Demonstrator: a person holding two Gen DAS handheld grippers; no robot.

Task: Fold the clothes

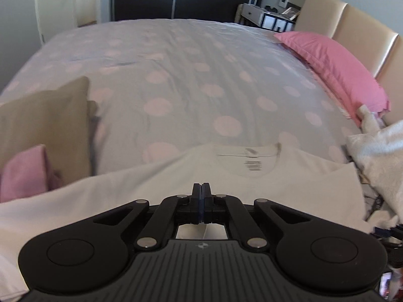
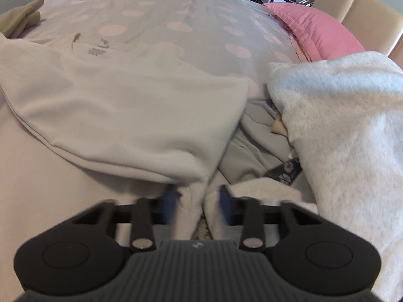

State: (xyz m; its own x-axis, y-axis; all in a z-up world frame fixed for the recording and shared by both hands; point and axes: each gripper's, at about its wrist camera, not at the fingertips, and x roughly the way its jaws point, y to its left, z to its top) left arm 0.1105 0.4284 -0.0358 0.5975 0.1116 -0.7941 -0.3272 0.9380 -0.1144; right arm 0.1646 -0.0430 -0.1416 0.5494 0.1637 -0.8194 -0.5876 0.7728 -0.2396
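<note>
Polka-dot bedspread point(image 1: 176, 75): white T-shirt point(image 1: 151, 183) spread flat; left gripper point(image 1: 201, 188) fingers pressed together, empty; right gripper point(image 2: 197, 196) parted, straddling shirt edge.

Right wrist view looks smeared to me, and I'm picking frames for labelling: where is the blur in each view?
Right wrist view: the right gripper, open, has streaked fingers, though the white T-shirt stays fairly sharp. Left wrist view: the shut left gripper is crisp, but the shirt's neck label is unreadable; both views bend the bed.
</note>
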